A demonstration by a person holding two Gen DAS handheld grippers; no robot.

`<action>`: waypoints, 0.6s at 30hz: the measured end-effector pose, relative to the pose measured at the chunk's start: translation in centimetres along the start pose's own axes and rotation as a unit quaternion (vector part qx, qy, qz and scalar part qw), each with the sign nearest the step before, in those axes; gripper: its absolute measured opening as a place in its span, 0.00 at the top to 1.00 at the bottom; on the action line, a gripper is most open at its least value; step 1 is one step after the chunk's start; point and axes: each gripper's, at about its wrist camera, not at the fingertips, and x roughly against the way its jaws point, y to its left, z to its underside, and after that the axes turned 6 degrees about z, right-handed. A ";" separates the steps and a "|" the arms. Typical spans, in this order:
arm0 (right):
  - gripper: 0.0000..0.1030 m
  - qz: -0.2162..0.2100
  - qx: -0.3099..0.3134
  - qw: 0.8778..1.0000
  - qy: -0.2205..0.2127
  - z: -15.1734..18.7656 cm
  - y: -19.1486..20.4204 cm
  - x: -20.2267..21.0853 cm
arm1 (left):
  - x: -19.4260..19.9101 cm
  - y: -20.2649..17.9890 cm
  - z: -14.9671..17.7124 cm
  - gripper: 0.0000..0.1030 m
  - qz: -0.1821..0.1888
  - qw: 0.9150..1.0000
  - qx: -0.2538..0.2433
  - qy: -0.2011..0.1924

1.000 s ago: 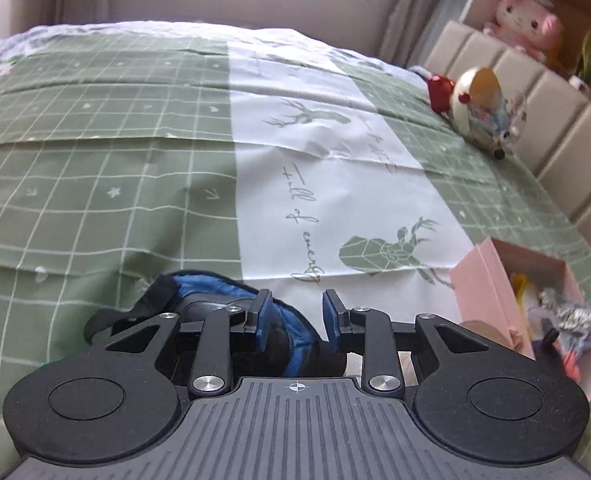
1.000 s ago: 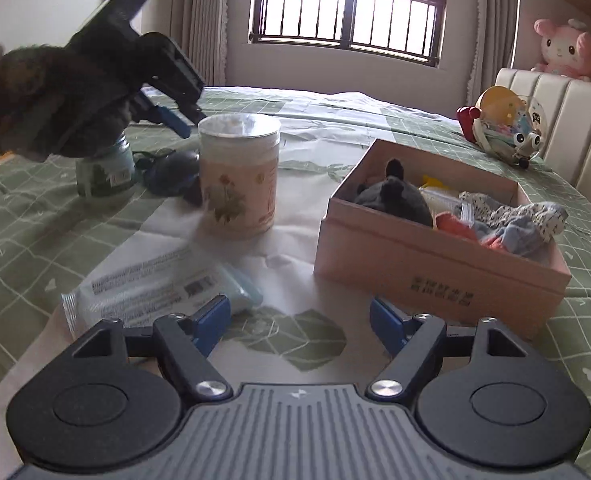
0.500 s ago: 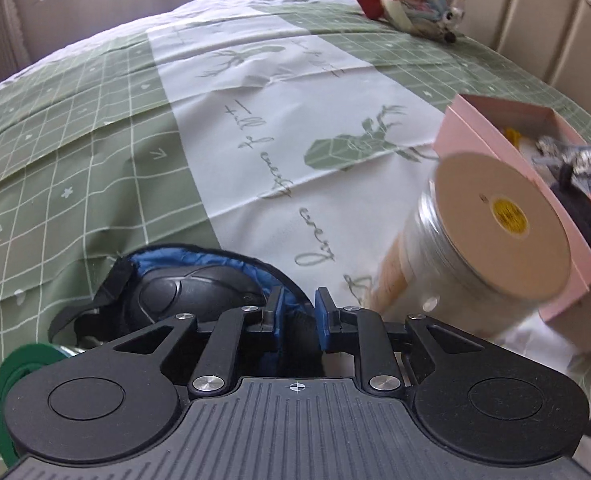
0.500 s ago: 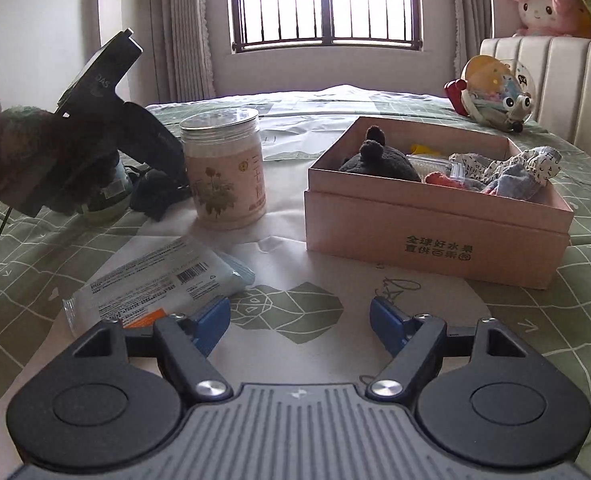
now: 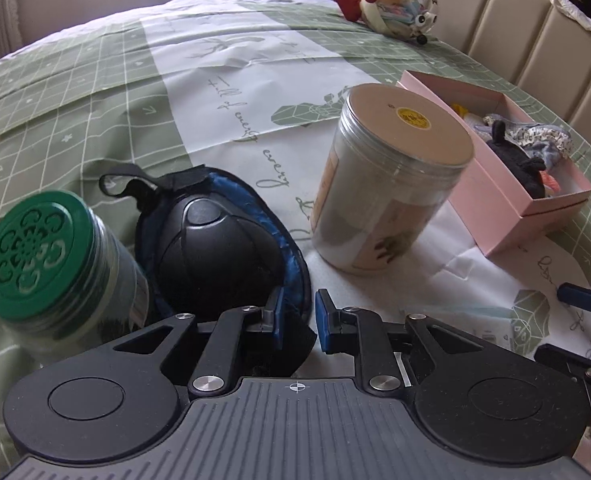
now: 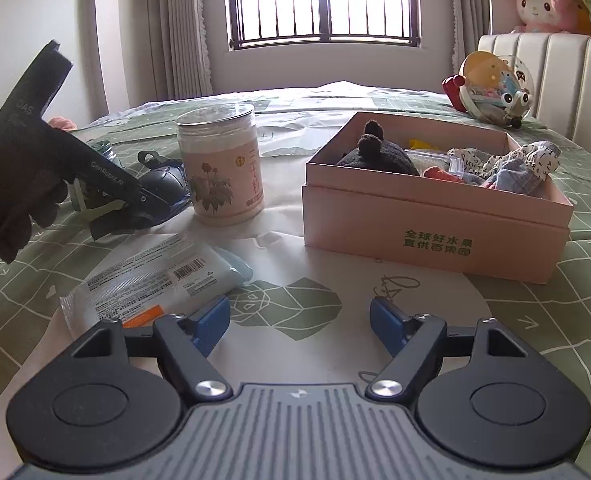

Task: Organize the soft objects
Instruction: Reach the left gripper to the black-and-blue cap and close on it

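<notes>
Two grippers worked over the green-checked bedspread (image 5: pixel 75 92). The left gripper (image 5: pixel 295 320) had its blue pads pinched on the rim of a black-and-blue knee pad (image 5: pixel 219 248), which lay between a green-lidded jar (image 5: pixel 35 256) and a tall floral canister (image 5: pixel 387 184). The right gripper (image 6: pixel 299 320) hung spread wide and empty before the pink box (image 6: pixel 435 236) of soft things.

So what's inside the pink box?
The pink box holds a black plush toy, patterned cloth, something red and a bit of yellow. Whatever lies underneath them is covered.
</notes>
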 end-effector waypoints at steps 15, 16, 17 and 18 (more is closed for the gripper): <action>0.24 -0.004 -0.003 1.000 0.009 0.0 -0.1 -0.4 | 5.0 -2.0 2.4 0.73 -0.117 0.986 0.038 -0.111; 0.24 -0.002 -0.003 1.000 0.009 0.0 -0.1 -0.4 | 4.4 -2.0 2.0 0.74 -0.130 0.985 0.041 -0.102; 0.24 -0.001 -0.004 1.000 0.008 0.0 -0.1 -0.3 | 3.9 -2.0 1.6 0.75 -0.138 0.985 0.040 -0.096; 0.24 0.000 -0.005 1.000 0.007 0.0 -0.1 -0.3 | 3.4 -2.0 1.3 0.75 -0.142 0.985 0.038 -0.090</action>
